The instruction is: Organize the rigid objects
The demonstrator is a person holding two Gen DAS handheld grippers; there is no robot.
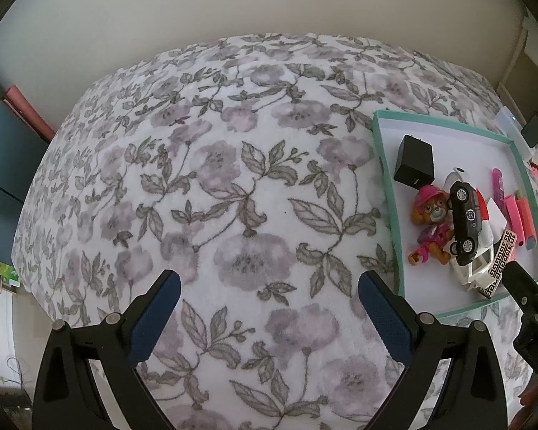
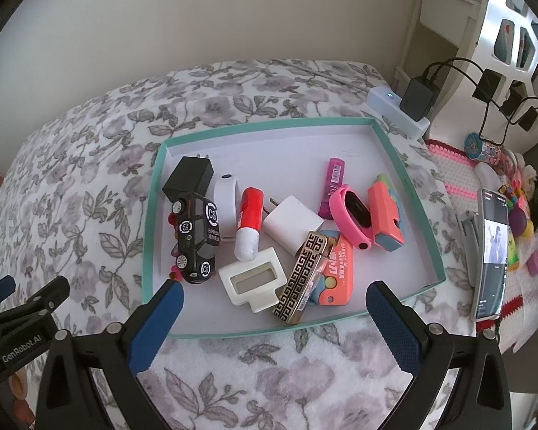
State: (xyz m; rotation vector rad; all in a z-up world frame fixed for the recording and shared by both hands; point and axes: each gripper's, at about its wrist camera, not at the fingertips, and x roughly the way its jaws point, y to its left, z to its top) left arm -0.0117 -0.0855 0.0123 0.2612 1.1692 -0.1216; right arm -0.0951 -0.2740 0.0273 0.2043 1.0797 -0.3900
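Right wrist view: right claw point(image 2: 270, 295) spread wide, nothing between the blue pads point(image 2: 154, 326), hovering just above the near edge of a teal-rimmed tray point(image 2: 153, 193) on a floral bedspread point(image 2: 71, 186). Pretty much everything already piled inside that tray, straight ahead of the claw. Just past the left pad: a black toy car point(image 2: 195, 238) tipped on its side, leaning up against a black charger block point(image 2: 189, 177). Dead centre ahead: a white frame-shaped thing point(image 2: 253, 279), a red and white tube point(image 2: 249, 224) and a white plug adapter point(image 2: 292, 224). A gold and black patterned case point(image 2: 303, 279) lying tilted across an orange carrot-knife toy point(image 2: 335, 272). Further ahead and to the right: a pink smart band point(image 2: 351, 215) resting against a coral and blue toy point(image 2: 385, 218), with a magenta tube point(image 2: 333, 186) behind them. Well off to the right, outside the tray, a phone point(image 2: 491, 254) propped up with its screen lit.

Left wrist view: left claw point(image 1: 269, 297) also released and holding nothing, over bare bedspread. Tray off to its right, with a pink-hatted pup figure point(image 1: 432, 225) lying just beside the black car. Tip of the other claw poking in at the far right edge.
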